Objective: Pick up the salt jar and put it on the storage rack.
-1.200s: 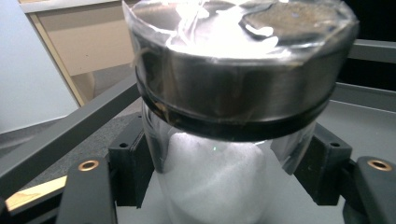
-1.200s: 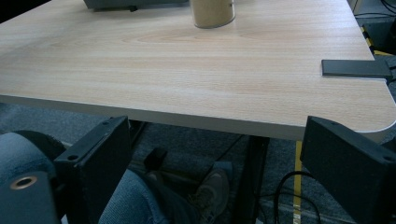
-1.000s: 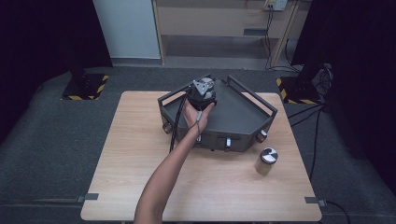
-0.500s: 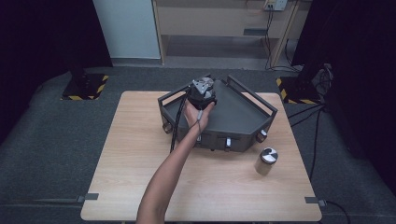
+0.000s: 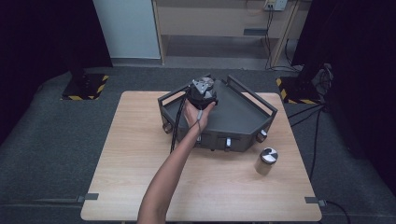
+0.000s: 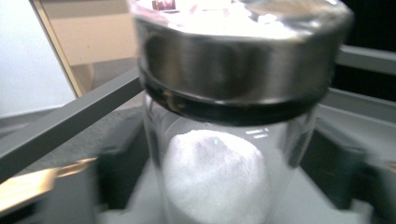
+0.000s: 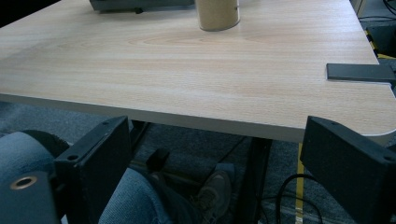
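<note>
My left gripper is held over the back left of the dark grey tray, pointing down into it. Right before its camera stands a glass jar with a steel lid and white powder inside. The left jaws have just been opening and the jar stands between them, released. My right gripper hangs below the table's front edge, over the person's lap, jaws wide apart and empty. A second steel-lidded jar with tan contents stands on the table in front of the tray's right corner, also in the right gripper view.
The wooden table carries the tray at its back middle. Black clamp plates sit at its front corners. Cables run over the floor at the right. The person's knee in jeans is under the table edge.
</note>
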Demonstrator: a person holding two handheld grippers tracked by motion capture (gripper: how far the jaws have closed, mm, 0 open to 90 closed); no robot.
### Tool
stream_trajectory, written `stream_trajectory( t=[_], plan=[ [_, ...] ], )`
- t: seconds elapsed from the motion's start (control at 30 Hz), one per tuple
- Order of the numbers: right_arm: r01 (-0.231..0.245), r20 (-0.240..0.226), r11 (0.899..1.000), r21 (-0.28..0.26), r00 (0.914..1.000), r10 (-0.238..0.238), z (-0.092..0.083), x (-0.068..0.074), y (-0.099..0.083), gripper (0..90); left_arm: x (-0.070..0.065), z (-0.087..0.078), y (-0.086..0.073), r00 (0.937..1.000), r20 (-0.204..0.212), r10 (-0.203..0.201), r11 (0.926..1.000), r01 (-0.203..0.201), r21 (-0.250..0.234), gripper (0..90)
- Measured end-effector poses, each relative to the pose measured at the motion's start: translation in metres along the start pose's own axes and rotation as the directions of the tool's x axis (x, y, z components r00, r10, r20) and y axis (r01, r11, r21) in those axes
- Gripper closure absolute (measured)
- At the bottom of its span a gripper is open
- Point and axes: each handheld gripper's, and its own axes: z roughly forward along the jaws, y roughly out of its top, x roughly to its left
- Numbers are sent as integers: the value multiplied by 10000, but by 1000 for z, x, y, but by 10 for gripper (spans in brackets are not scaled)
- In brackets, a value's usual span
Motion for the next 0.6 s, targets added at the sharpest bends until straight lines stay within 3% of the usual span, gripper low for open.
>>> stream_trajectory(
  t=[0.1, 0.27, 0.43, 0.6],
  plan=[
    [-16, -2, 10000, -36, 10000, 16, 0, 0, 0, 92, -7, -5, -1, 9991, -305, 304, 9994, -309, -161, 66],
    [-32, -43, 10000, -30, 10000, 32, 0, -1, 0, 92, -10, -15, 3, 9979, -394, 507, 9984, -516, -214, 62],
    [43, -92, 9999, -107, 9999, -44, -2, 1, 0, 92, -8, -24, 8, 9983, -463, 339, 9994, -344, -86, 61],
    [72, -117, 9999, -109, 9999, -74, -3, 1, 0, 92, -6, -37, 11, 9978, -480, 468, 9989, -468, 6, 42]
  ],
)
